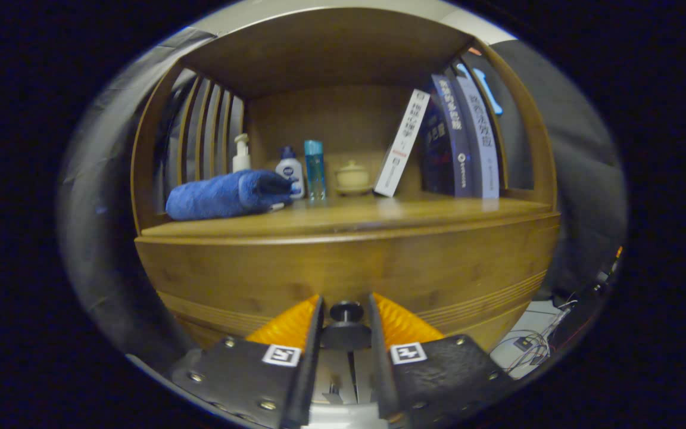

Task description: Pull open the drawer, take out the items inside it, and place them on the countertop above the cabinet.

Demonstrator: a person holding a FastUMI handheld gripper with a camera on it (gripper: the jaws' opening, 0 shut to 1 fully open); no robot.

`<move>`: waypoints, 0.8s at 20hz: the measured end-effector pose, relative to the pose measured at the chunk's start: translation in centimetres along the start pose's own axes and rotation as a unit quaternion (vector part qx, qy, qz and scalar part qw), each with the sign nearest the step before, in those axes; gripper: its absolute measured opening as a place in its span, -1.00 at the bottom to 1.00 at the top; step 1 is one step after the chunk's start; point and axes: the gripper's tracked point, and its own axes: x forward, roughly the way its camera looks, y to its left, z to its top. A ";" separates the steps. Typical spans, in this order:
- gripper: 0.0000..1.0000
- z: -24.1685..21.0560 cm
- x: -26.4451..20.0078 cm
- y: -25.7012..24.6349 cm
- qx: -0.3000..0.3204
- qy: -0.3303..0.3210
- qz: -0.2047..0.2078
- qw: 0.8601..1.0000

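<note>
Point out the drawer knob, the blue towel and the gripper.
drawer knob [346, 311]: gripper view, on its round dark head, between the jaws.
blue towel [224, 195]: gripper view, middle of the roll on the countertop.
gripper [346, 316]: gripper view, midway between its fingertips, flanking the knob.

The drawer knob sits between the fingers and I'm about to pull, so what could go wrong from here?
1. The gripper brackets the knob, but firm contact isn't clear; a pull might slip off.
2. The knob is small and round, so an off-axis pull could twist it out of the fingers.
3. The countertop already holds a blue towel, bottles and books, leaving limited room.
</note>
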 end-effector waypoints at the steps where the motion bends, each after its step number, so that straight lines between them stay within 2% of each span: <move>1: -0.22 0.3 0.1 -0.1 0.000 -0.012 -0.002 1.000; 4: -0.21 0.2 0.0 -0.3 0.039 -0.021 -0.005 0.999; 7: -0.22 0.0 0.1 0.0 0.050 -0.007 0.015 0.999; 9: -0.21 -0.2 0.2 0.0 0.029 0.002 0.008 1.000; 11: -0.13 -2.4 0.0 -0.3 -0.018 0.049 -0.004 0.999; 12: -0.09 -2.1 0.2 -0.5 -0.031 0.035 -0.008 0.999; 13: -0.05 -1.7 0.8 -0.4 -0.034 0.017 -0.007 0.999; 16: -0.11 -2.0 0.0 0.0 -0.001 0.016 0.009 1.000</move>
